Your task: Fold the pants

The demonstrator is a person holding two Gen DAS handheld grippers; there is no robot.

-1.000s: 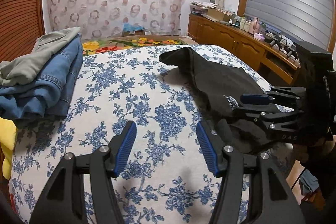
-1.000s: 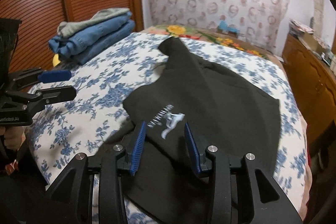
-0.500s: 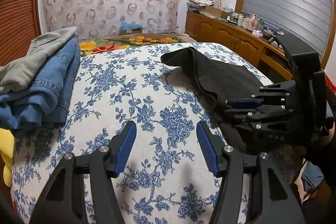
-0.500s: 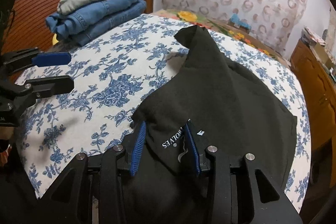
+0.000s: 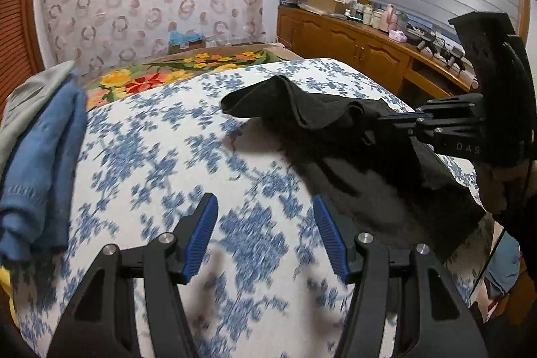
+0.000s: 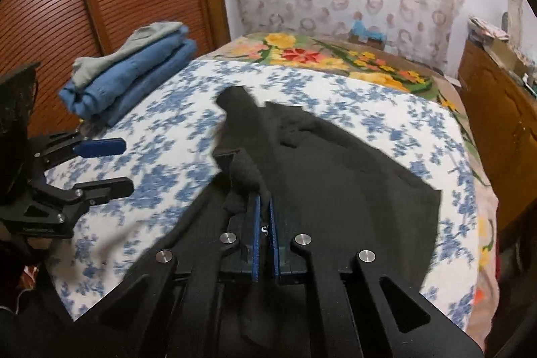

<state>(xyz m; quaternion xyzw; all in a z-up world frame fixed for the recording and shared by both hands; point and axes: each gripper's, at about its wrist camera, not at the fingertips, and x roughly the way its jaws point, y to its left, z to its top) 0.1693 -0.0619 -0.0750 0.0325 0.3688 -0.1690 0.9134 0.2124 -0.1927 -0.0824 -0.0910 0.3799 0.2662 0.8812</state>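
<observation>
Underneath, a bed (image 6: 161,163) in a blue-flowered white cover, filling most of both views. Draped across its right half, black pants (image 6: 335,170), far tip toward the floral blanket (image 6: 335,59), near edge bunched and lifted. At far left, a stack of folded jeans (image 6: 134,79) topped by a grey garment. Right gripper (image 6: 264,217) clamped shut on a raised fold of the pants, white lettering peeking between blue pads. Left gripper (image 5: 265,237) spread open above bare cover, holding nothing, just left of the pants.
</observation>
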